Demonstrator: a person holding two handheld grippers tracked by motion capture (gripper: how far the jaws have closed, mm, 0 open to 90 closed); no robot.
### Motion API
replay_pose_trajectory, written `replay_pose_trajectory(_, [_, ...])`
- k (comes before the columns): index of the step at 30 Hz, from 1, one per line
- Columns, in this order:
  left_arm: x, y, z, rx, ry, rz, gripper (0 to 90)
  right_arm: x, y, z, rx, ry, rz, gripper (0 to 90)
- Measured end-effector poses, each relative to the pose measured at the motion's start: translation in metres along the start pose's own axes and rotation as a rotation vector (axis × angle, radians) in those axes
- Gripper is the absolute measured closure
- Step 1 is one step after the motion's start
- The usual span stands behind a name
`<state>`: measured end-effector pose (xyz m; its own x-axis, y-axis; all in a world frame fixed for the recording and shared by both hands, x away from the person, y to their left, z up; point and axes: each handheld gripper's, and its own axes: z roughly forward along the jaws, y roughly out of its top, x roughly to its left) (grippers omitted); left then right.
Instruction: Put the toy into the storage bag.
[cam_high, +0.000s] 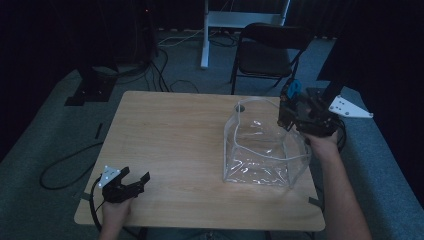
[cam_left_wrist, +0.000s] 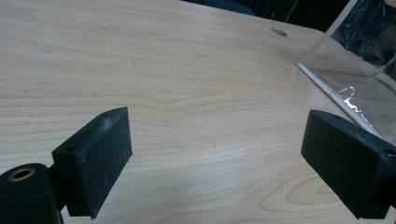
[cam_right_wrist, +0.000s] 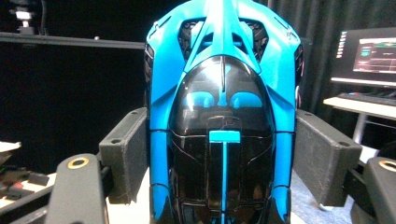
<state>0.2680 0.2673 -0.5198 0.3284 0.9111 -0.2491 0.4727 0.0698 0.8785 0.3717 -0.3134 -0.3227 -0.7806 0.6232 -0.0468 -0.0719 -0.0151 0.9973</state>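
A blue and black toy car (cam_right_wrist: 223, 116) stands nose-up between the jaws of my right gripper (cam_right_wrist: 223, 163), which is shut on its sides. From above, that right gripper (cam_high: 295, 107) holds the toy car (cam_high: 293, 89) just over the far right rim of a clear plastic bag (cam_high: 262, 147) that stands open on the table. My left gripper (cam_high: 137, 182) rests at the near left of the table with its jaws wide apart and nothing between them. In the left gripper view the left gripper (cam_left_wrist: 217, 158) faces bare wood, with the bag's corner (cam_left_wrist: 348, 70) at the right.
The wooden table (cam_high: 175, 140) has a small round hole (cam_high: 240, 107) near its far edge, beside the bag. A black folding chair (cam_high: 270, 50) and a white desk leg (cam_high: 205, 35) stand beyond the table. Cables lie on the grey floor at the left.
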Motion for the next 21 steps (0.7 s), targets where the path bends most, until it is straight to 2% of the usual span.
replay_pose_trajectory(6, [0.000,0.000,0.000,0.003,0.000,0.000,9.2,-0.006,-0.003,0.009,0.020,0.105,-0.001,26.2])
replay_pose_trajectory(8, [0.000,0.000,0.000,0.002,-0.001,0.000,9.2,-0.006,-0.004,0.012,0.027,0.125,-0.012,26.2])
replay_pose_trajectory(15, [0.001,0.000,0.000,0.005,0.000,0.002,9.2,-0.007,-0.007,0.018,0.083,0.219,-0.002,26.2])
replay_pose_trajectory(21, [0.001,0.000,0.000,0.003,0.001,0.001,9.2,-0.003,-0.007,0.022,0.168,0.255,-0.027,26.3])
